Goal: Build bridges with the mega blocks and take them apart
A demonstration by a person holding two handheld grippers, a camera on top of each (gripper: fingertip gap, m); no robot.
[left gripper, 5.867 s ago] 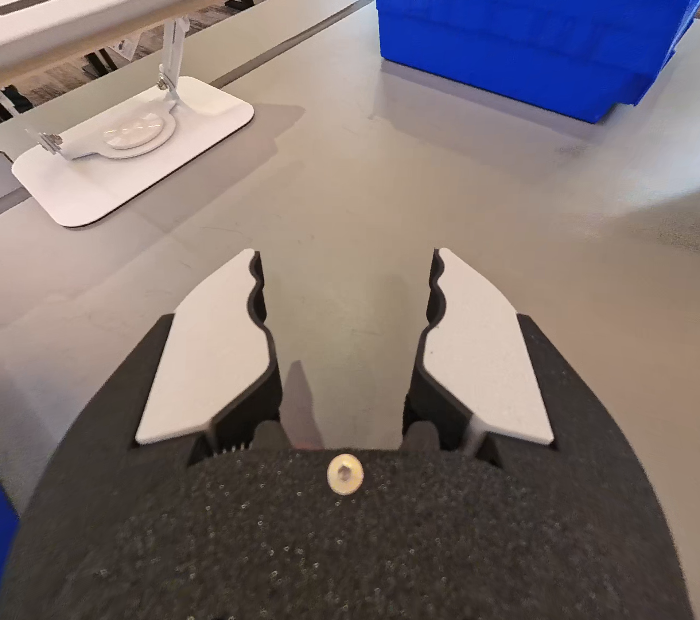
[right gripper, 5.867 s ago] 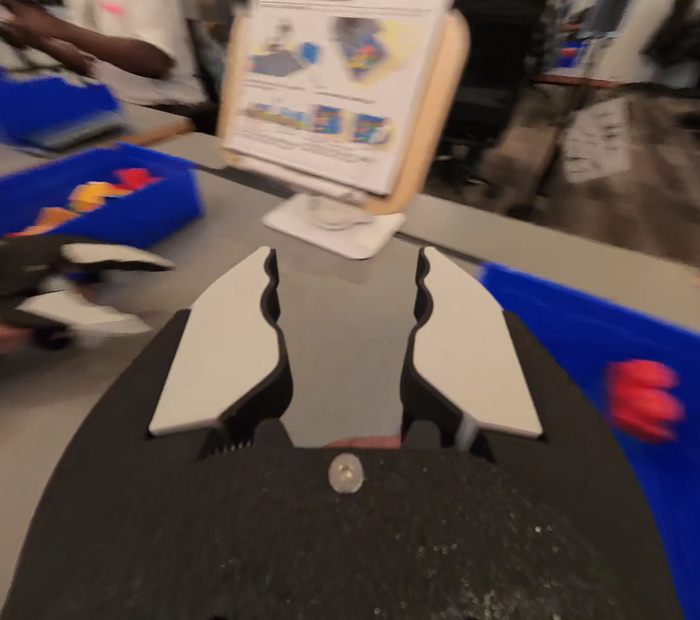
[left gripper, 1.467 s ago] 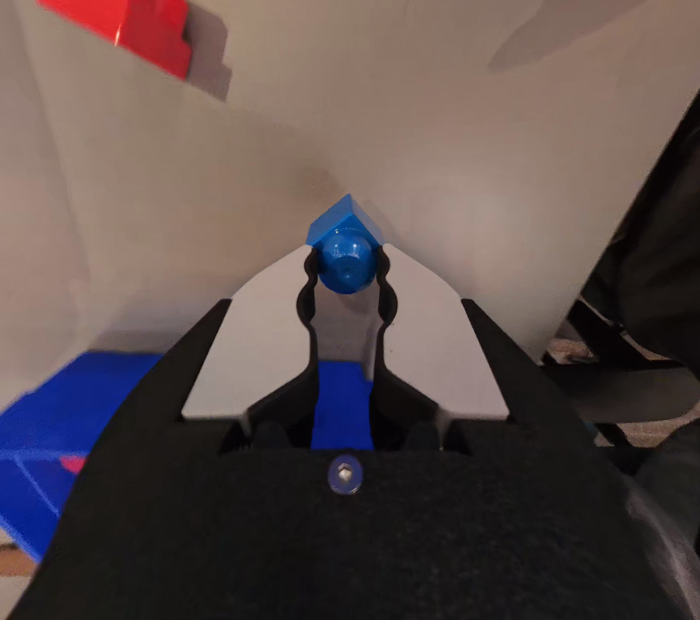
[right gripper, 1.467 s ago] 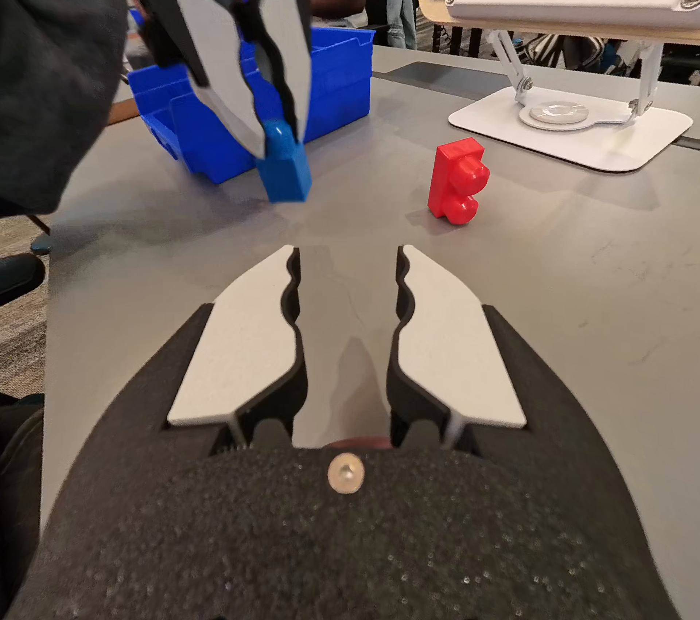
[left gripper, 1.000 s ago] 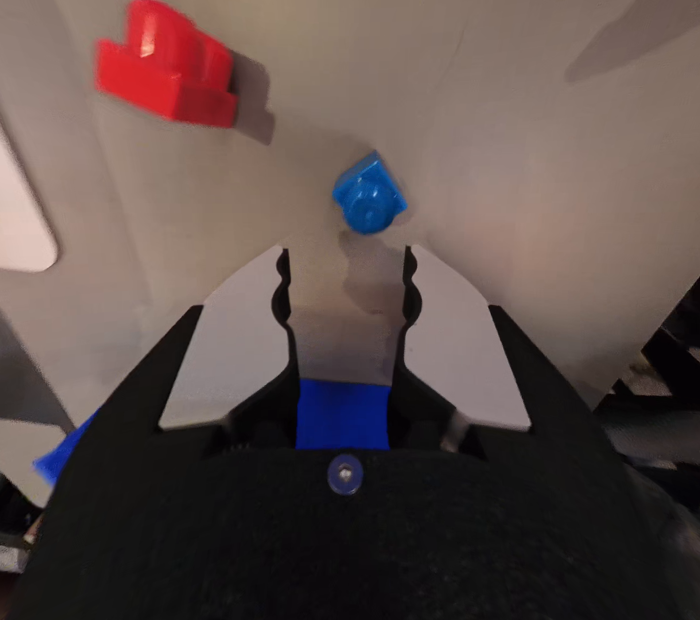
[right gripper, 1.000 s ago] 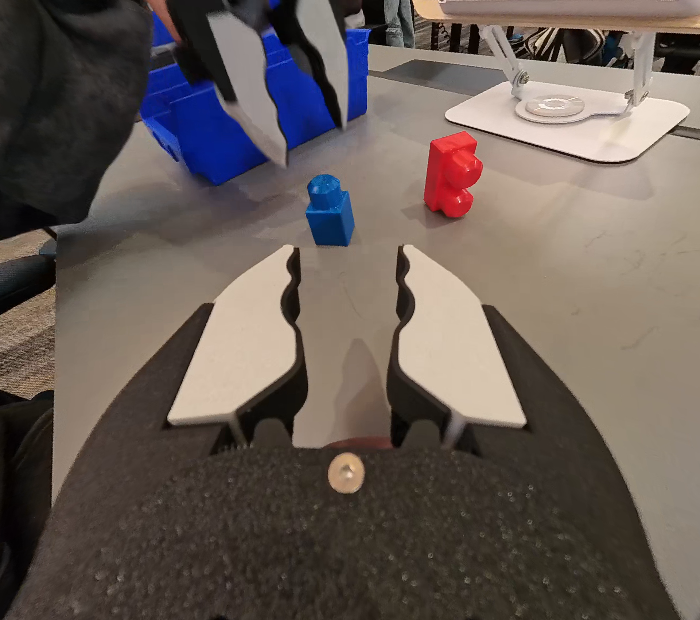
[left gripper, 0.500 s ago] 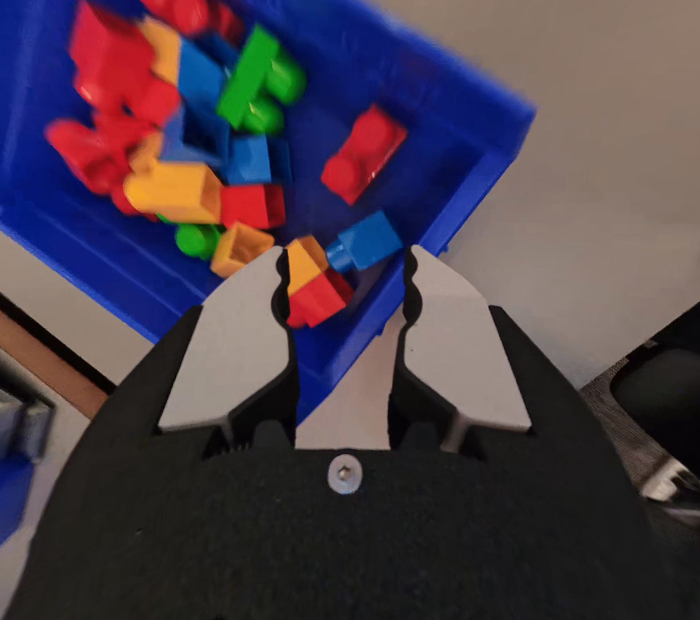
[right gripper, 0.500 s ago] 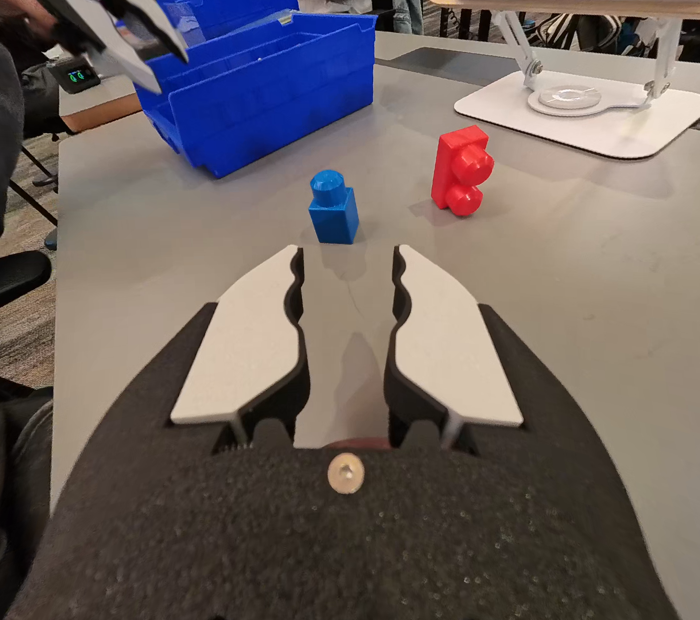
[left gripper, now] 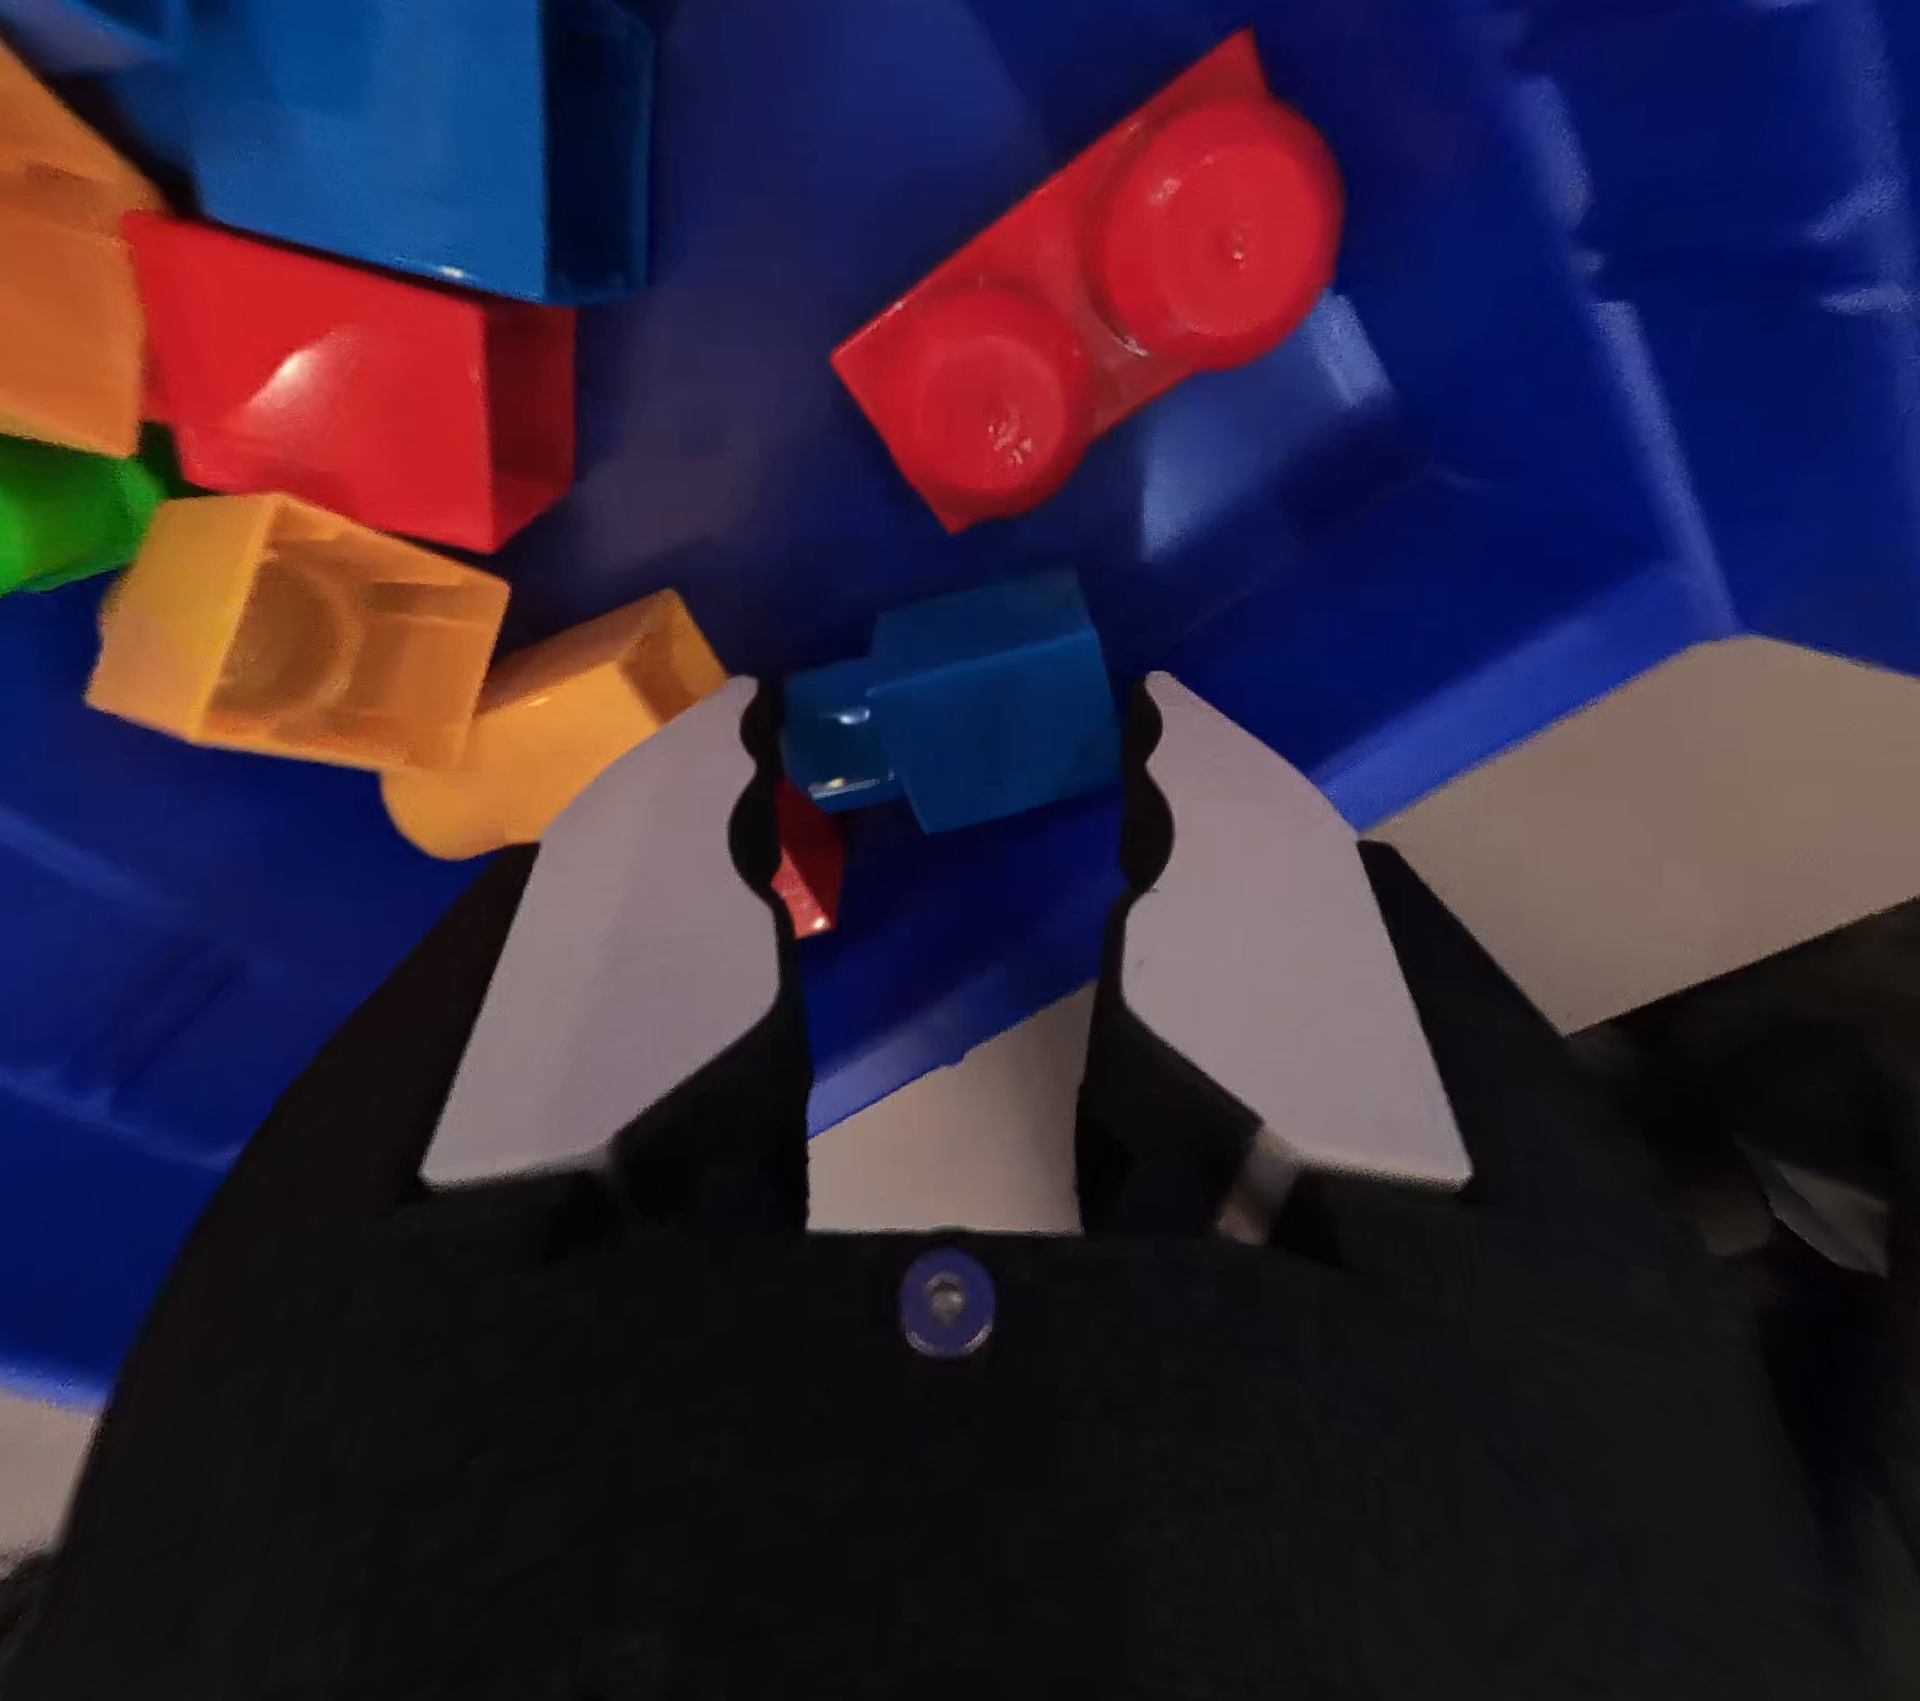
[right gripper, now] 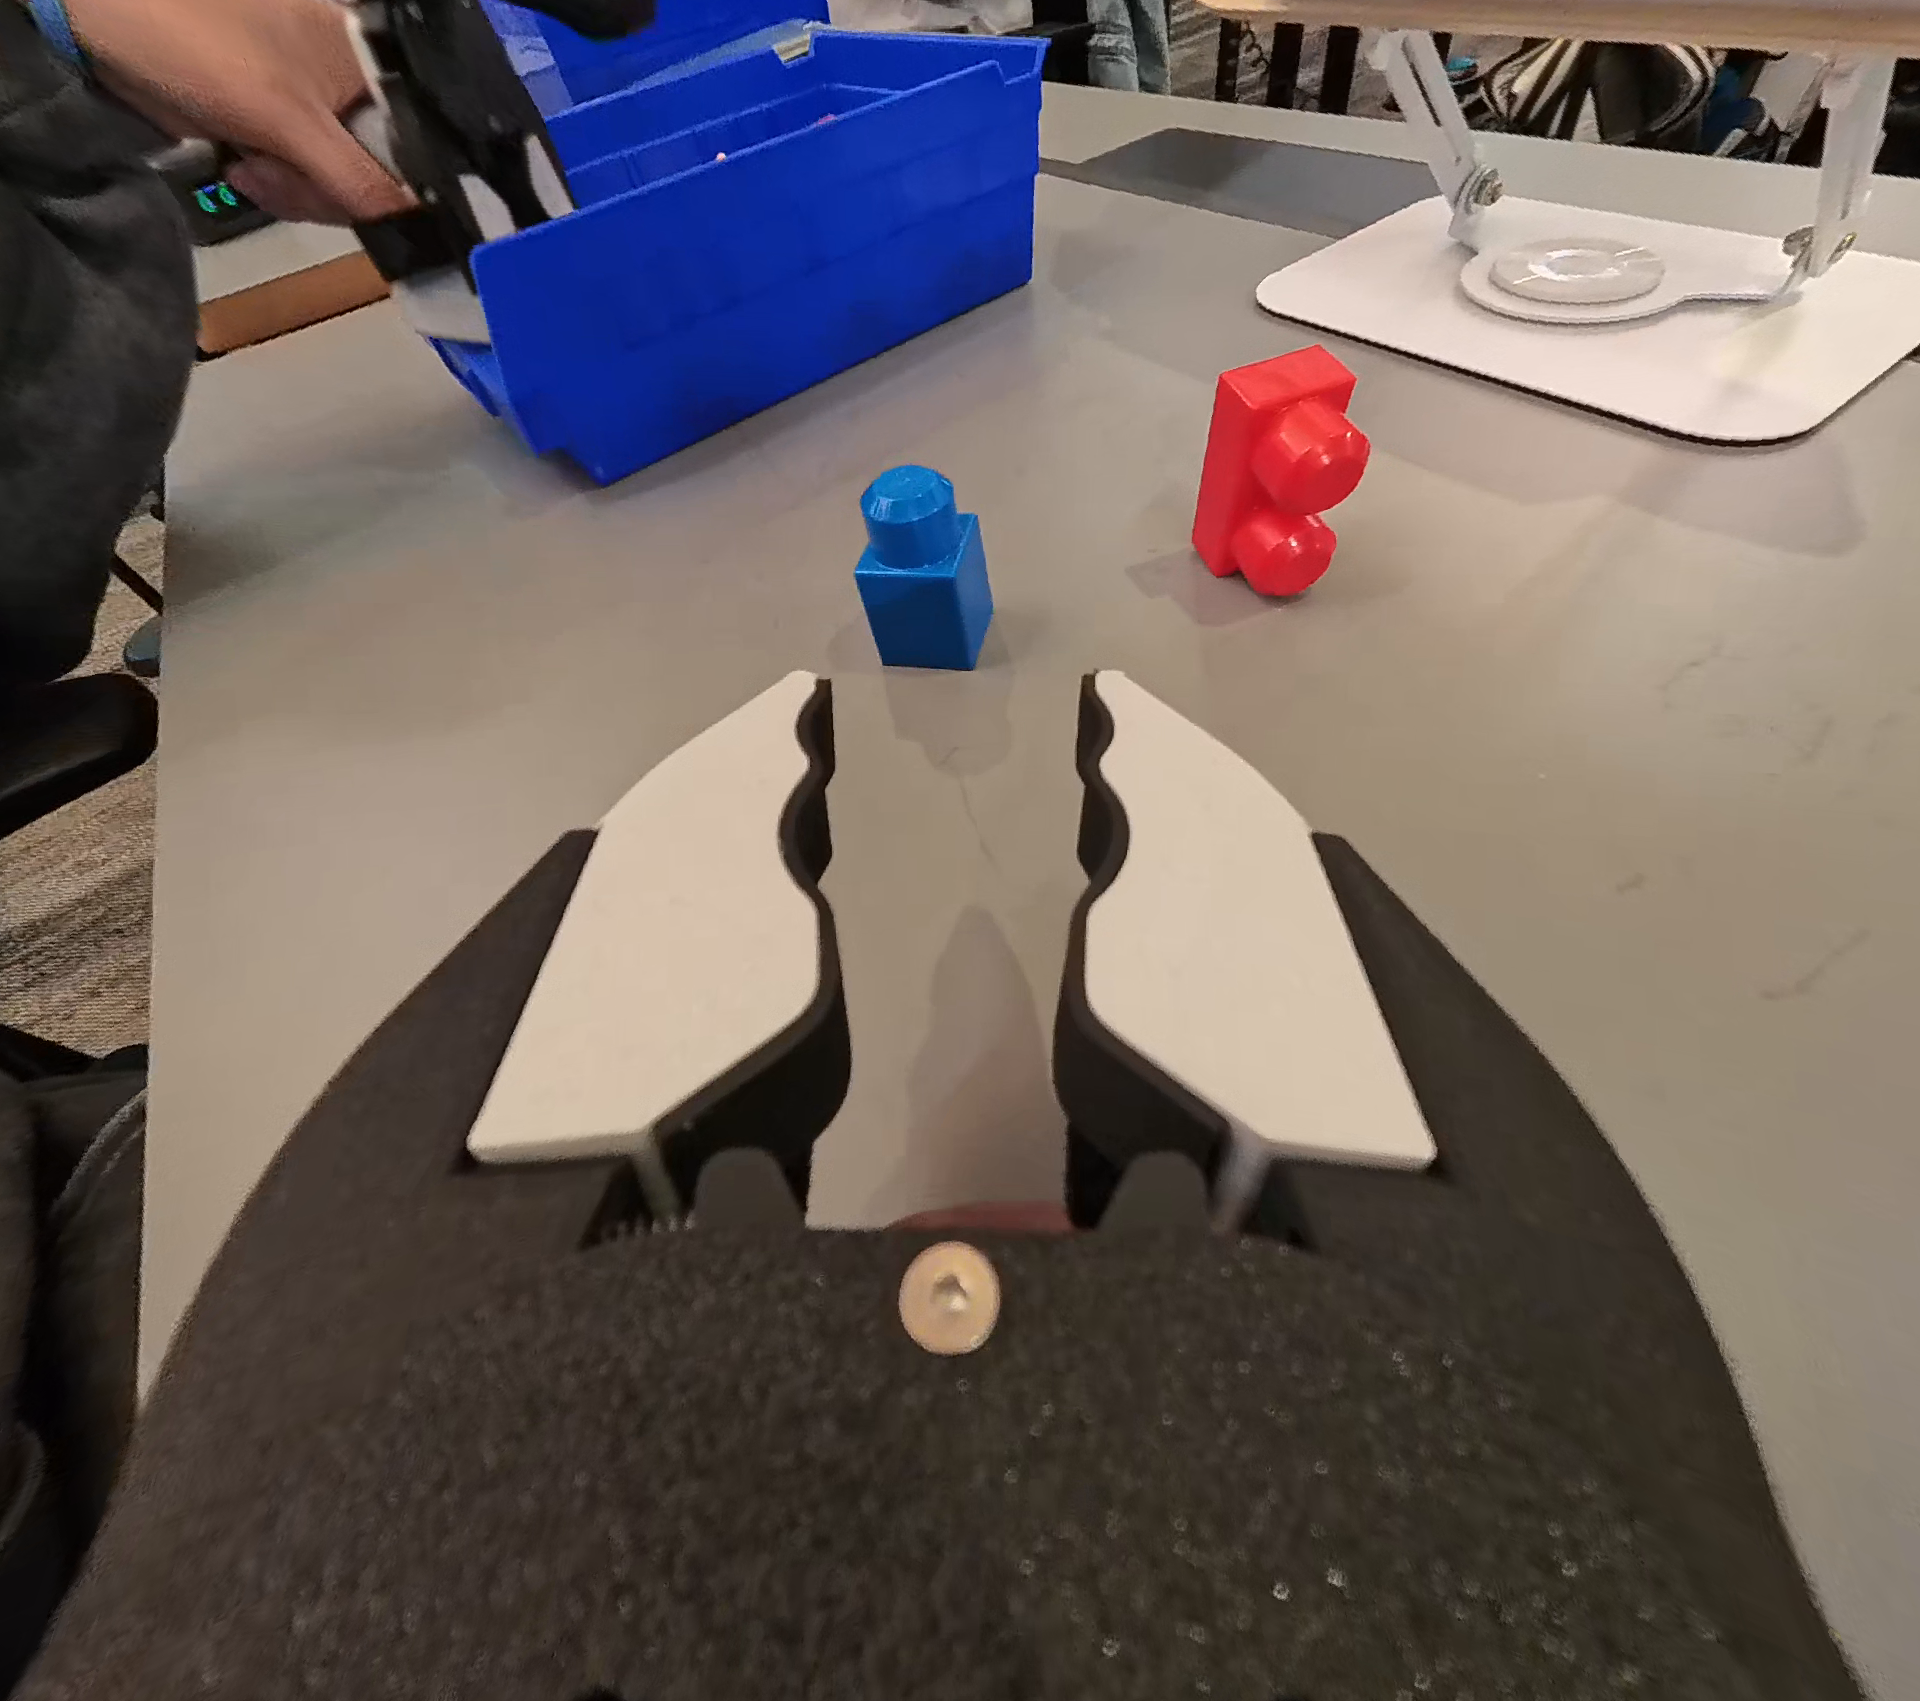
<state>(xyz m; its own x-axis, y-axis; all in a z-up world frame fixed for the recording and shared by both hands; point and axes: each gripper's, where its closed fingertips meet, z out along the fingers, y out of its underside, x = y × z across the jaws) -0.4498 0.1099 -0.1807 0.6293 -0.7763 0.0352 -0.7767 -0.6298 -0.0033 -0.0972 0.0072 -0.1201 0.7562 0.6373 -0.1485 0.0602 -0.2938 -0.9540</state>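
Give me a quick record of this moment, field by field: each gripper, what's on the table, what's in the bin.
left gripper: open, fingers either side of a blue one-stud block lying in the blue bin
right gripper: open, empty, low over the grey table
table blocks: blue one-stud block upright; red two-stud block on end, studs toward the camera
bin contents: red, orange, green and blue blocks, including a red two-stud block
background: white stand

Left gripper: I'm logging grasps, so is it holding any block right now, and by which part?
Nothing held yet. The left gripper is open, fingers either side of a small blue one-stud block lying in the blue bin.
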